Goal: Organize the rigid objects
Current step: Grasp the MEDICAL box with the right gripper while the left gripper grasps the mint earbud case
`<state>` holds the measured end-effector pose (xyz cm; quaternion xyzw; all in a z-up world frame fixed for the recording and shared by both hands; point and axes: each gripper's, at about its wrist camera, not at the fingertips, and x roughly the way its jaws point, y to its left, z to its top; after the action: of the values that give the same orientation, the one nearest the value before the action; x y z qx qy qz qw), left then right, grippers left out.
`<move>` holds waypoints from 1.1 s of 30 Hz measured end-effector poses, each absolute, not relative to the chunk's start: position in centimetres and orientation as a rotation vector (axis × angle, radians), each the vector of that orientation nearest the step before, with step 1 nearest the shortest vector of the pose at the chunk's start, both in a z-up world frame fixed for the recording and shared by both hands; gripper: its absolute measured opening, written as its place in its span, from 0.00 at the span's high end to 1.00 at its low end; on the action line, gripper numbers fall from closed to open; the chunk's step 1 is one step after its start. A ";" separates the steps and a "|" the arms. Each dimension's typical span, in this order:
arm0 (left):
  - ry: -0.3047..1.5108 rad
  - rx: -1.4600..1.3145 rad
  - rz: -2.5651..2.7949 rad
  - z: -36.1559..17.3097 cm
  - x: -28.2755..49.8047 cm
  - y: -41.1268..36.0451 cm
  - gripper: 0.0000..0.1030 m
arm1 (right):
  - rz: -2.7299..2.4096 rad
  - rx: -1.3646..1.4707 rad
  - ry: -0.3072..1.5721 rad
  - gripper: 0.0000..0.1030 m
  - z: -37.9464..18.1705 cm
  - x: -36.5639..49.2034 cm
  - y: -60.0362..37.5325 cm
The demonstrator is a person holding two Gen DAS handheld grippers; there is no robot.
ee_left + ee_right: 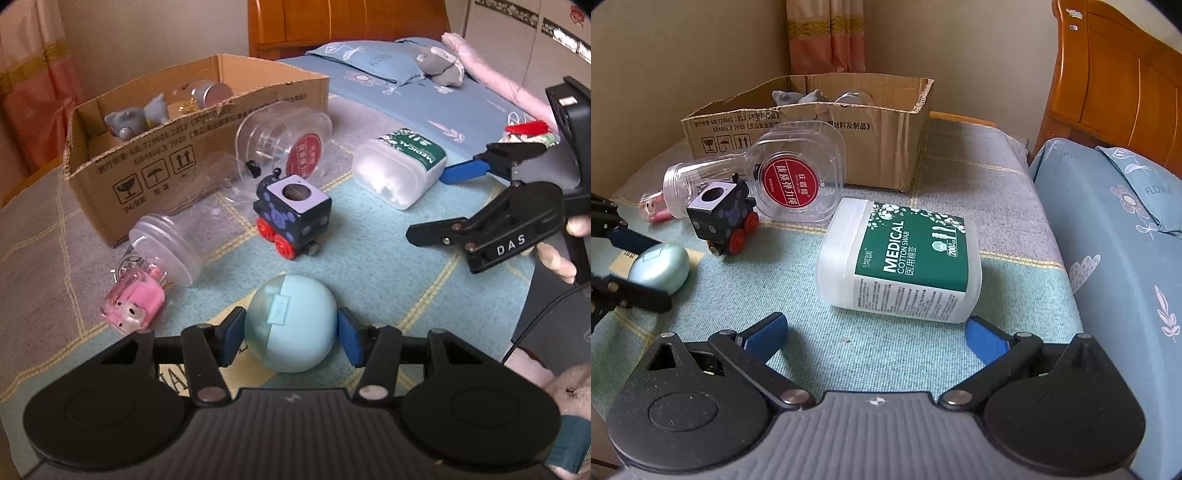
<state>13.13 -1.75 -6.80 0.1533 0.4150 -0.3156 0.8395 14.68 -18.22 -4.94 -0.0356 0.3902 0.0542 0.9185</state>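
Note:
A pale blue egg-shaped case (290, 325) lies on the blanket right in front of the left wrist camera. My left gripper (291, 339) is shut on it, one blue pad against each side. The right wrist view shows the same case (661, 269) between those fingers at the far left. My right gripper (875, 336) stands open just short of a white cotton swab box (897, 262) lying on its side with the green label up. Nothing is between its pads. From the left wrist view, the right gripper (439, 203) sits to the right of the swab box (399, 170).
An open cardboard box (199, 147) at the back holds a grey toy and a jar. In front of it lie a clear container with a red label (288, 144), a toy train (291, 214), a clear jar (166, 247) and a pink keychain toy (133, 306). A blue pillow (1108, 236) borders the right.

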 end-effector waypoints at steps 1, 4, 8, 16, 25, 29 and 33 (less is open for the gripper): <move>0.875 0.332 -0.673 -6.8 13.1 -1.8 0.49 | 0.111 -0.073 0.802 0.00 -4.9 14.7 -18.2; 0.881 0.337 -0.690 -6.8 13.4 -1.8 0.49 | 0.107 -0.070 0.798 0.00 -5.0 14.7 -18.2; 0.880 0.352 -0.704 -6.8 13.4 -1.9 0.48 | 0.065 -0.047 0.794 0.00 -5.0 15.1 -18.4; 0.877 0.359 -0.727 -6.8 13.7 -2.3 0.48 | 0.051 -0.006 0.787 0.00 -4.1 16.6 -18.6; 0.901 0.358 -0.728 -6.6 13.6 -2.5 0.49 | 0.038 -0.085 0.827 0.14 -3.8 18.3 -17.4; 0.929 0.335 -0.732 -6.3 13.4 -2.5 0.49 | 0.062 -0.080 0.848 0.14 -3.7 18.4 -18.0; 0.939 0.339 -0.725 -5.7 13.3 -2.5 0.49 | 0.112 -0.091 0.846 0.14 -2.9 17.8 -18.3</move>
<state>13.28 -2.46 -5.69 0.1589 0.4403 -0.3397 0.8157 17.77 -18.32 -2.93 -0.0443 0.4102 0.0544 0.9093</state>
